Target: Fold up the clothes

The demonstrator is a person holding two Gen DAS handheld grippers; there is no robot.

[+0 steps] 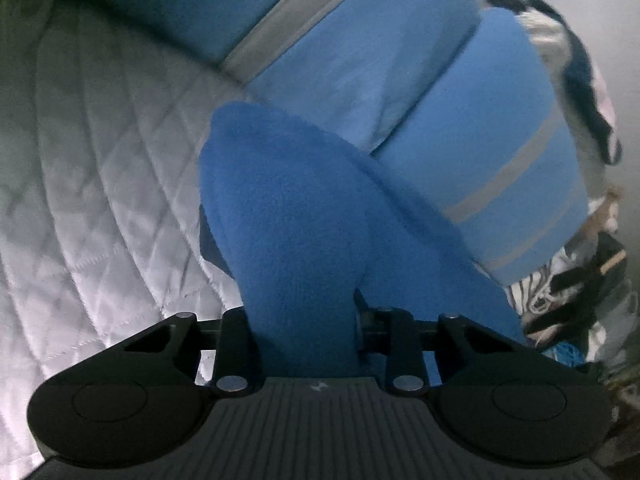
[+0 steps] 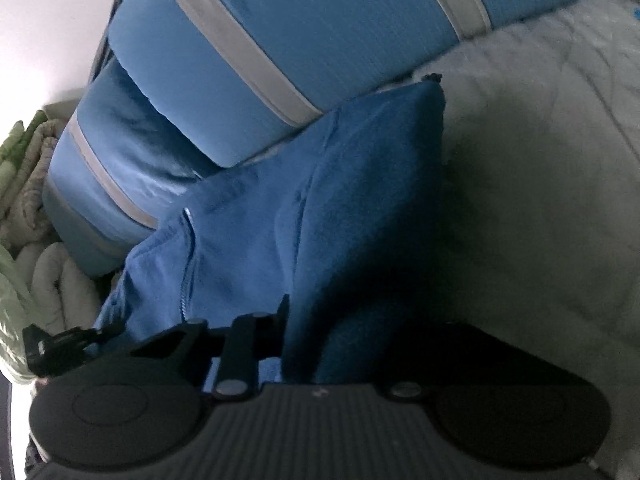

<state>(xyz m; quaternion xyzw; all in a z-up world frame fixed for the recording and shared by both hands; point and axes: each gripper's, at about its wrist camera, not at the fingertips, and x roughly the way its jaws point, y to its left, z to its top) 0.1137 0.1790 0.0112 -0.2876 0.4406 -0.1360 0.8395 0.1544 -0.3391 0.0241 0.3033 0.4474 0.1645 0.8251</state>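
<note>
A dark blue fleece garment (image 1: pixel 304 216) rises off the quilted bed, bunched between the jaws of my left gripper (image 1: pixel 306 304), which is shut on it; the cloth hides the fingertips. In the right wrist view the same blue garment (image 2: pixel 320 216) drapes up from the bed into my right gripper (image 2: pixel 320 320), shut on a fold of it. Only the left finger (image 2: pixel 280 320) shows there; the other is under the cloth. A zip edge (image 2: pixel 186 264) runs down the garment's left side.
Light blue pillows with grey stripes (image 1: pixel 480 168) (image 2: pixel 280 40) lie just behind the garment. The white quilted bedcover (image 1: pixel 100 200) (image 2: pixel 540 200) spreads around it. A heap of other clothes (image 1: pixel 568 288) sits at the right, pale green and cream bedding (image 2: pixel 36 200) at the left.
</note>
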